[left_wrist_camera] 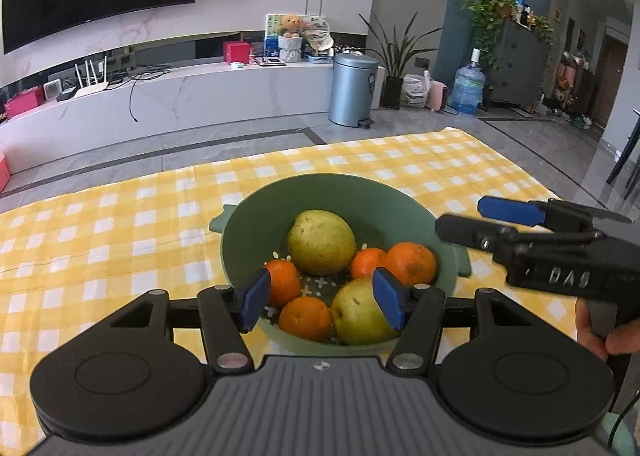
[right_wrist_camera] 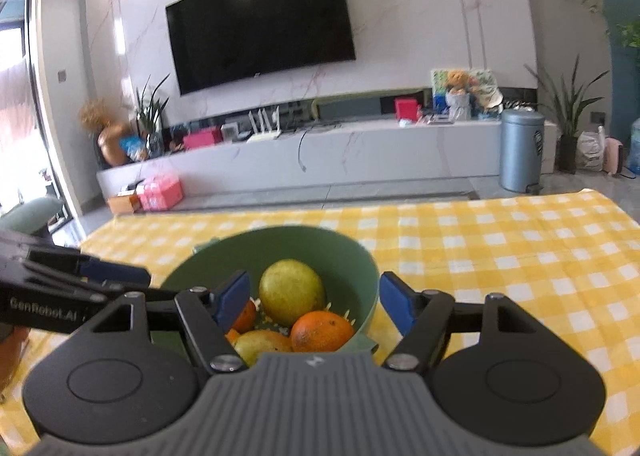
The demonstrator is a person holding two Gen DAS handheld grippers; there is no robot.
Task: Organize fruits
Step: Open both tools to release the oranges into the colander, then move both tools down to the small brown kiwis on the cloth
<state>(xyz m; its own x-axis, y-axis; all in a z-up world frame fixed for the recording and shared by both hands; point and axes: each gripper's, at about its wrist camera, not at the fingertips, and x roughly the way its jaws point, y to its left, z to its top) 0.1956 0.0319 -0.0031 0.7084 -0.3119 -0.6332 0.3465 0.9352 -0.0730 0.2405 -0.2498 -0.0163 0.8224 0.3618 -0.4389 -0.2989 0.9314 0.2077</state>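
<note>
Both hand-held grippers, left and right, agape over green bowl (pears, oranges)

Setting: a home living room. A large wall-mounted television hangs on a marble-pattern wall above a long low media console carrying a router, gift boxes and a teddy bear. A pedal bin, potted plants and a water jug stand on the tiled floor. A table in the foreground bears a yellow checked tablecloth.
</note>
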